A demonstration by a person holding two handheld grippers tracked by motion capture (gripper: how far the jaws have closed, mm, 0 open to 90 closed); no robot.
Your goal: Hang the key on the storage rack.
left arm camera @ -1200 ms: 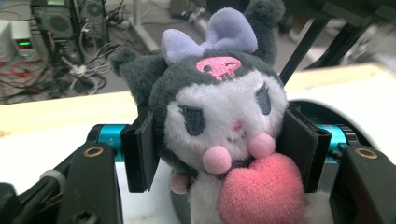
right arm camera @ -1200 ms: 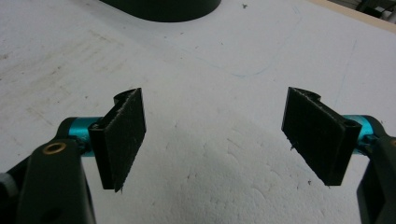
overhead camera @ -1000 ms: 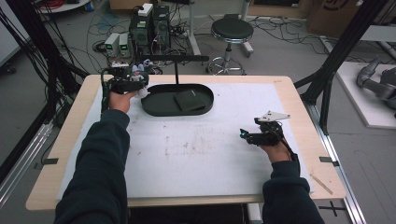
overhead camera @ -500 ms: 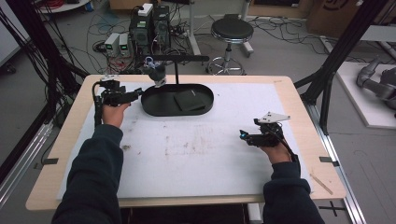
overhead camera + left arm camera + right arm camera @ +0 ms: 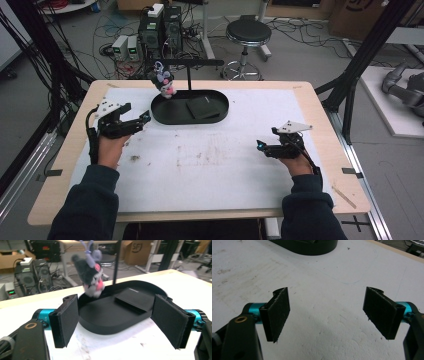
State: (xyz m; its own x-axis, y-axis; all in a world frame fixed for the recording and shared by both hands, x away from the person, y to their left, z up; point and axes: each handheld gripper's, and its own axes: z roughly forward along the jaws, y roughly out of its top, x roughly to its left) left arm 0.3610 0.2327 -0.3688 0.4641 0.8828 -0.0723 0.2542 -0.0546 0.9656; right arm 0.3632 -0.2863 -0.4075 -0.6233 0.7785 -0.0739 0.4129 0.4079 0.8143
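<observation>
One plush toy (image 5: 164, 82) hanging blurred over far-left rim of one black oval tray (image 5: 165, 114), one dark flat pad (image 5: 201, 107) inside, left gripper (image 5: 142, 119) jaws apart, empty, near tray's left end, right gripper (image 5: 261, 145) jaws apart, empty, over white mat (image 5: 210, 160) at right.

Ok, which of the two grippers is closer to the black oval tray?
The left gripper: its open jaws sit just off the black oval tray, while the right gripper rests well away on the white mat.
</observation>
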